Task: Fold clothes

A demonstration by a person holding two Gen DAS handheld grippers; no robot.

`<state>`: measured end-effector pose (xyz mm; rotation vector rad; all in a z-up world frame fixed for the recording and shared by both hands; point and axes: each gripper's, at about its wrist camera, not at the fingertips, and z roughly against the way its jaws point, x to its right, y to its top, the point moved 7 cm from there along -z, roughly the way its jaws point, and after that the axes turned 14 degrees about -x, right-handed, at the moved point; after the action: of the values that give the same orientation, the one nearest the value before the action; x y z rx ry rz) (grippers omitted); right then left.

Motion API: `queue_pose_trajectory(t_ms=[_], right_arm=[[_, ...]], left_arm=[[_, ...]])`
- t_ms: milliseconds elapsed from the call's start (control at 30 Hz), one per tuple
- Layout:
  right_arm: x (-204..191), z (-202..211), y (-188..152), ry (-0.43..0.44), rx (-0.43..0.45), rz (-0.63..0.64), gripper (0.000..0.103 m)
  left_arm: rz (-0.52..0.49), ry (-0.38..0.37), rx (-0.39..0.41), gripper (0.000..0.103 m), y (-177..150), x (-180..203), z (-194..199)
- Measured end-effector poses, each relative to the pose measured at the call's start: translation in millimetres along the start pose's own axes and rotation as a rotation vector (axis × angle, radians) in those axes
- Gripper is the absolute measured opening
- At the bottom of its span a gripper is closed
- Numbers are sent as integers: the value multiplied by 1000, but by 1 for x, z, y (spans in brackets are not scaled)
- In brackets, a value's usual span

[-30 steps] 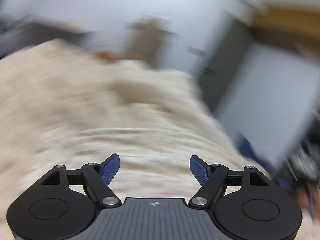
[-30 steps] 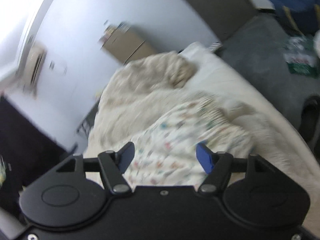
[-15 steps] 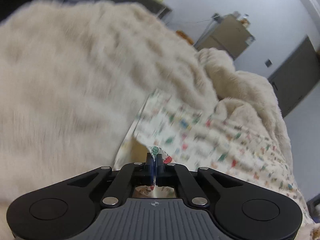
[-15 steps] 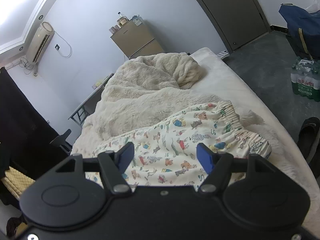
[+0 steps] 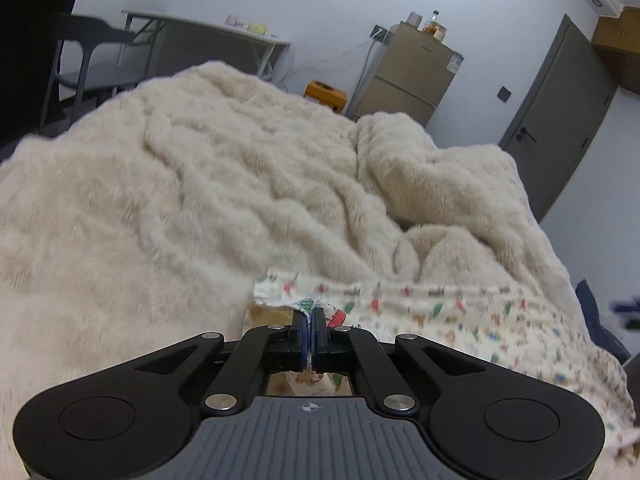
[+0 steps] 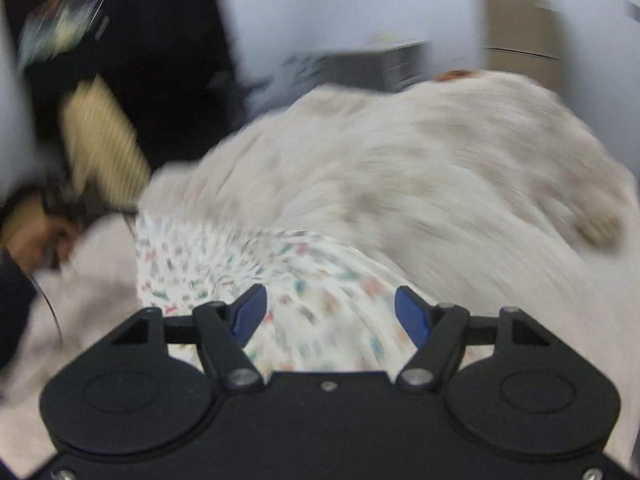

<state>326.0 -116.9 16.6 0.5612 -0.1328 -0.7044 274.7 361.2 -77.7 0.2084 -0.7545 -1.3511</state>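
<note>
The left gripper (image 5: 308, 320) has its jaws pressed together on a corner of the shorts (image 5: 460, 312), pinching the cloth between the blue pads. The right gripper (image 6: 328, 316) hangs over the same shorts (image 6: 248, 264) with its jaws about half apart; they have just been closing, with nothing gripped between them, only cloth lying below. The right view is badly blurred.

The shorts are white with a small print of red, green and blue figures. From the left grip the cloth runs off to the right across the bed, its near edge lifted and a little folded over.

They lie on a cream furry blanket (image 5: 200, 184), heaped in thick folds. In the right view a hand (image 6: 36, 236) shows at the left edge.

Behind the bed stand a grey table (image 5: 224, 36), a chair (image 5: 84, 60), an orange box (image 5: 325, 94), a tan fridge (image 5: 408, 76) and a grey door (image 5: 560, 116) in a pale wall.
</note>
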Motion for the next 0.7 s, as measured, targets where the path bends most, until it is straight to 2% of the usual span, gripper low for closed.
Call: queue_pose_trajectory(t_ms=[33,100,200,233,300,433,500,533,567,600,700], right_arm=[[-9,-28,22,-32,-43,61,35],[-22,-58,45,-41,-83,127,35],[-43,-99,72,8,-143,207,35],[-51,-115,80,-8,-169,245,35],[-59,-132,85,-33,-209,287,35],[-74,-169,89,-135,-290,396,35],[-76,-178,91,-144,-301,414,35],[-77,-183,92,-131,-318,415,26],[-76,-186,93,-130,-326,401,5],[-75,-187,93,-123,-331,398,1],[-74,-177,98,-95,-292,407,0]], left_arm=[[6,4,-14,0,-10,-7,-3],[18,4,-30,0,-21,-17,-6],[46,-3,-49,0,-37,-33,-13],[56,-7,-55,0,-42,-38,-17],[60,-16,-63,0,-47,-40,-23],[53,-30,-65,0,-53,-41,-27],[52,-41,-56,0,-53,-41,-26],[53,-46,-50,0,-53,-41,-25],[54,-48,-43,0,-53,-41,-24],[54,-53,-33,0,-51,-41,-22],[49,-81,6,0,-42,-37,-12]])
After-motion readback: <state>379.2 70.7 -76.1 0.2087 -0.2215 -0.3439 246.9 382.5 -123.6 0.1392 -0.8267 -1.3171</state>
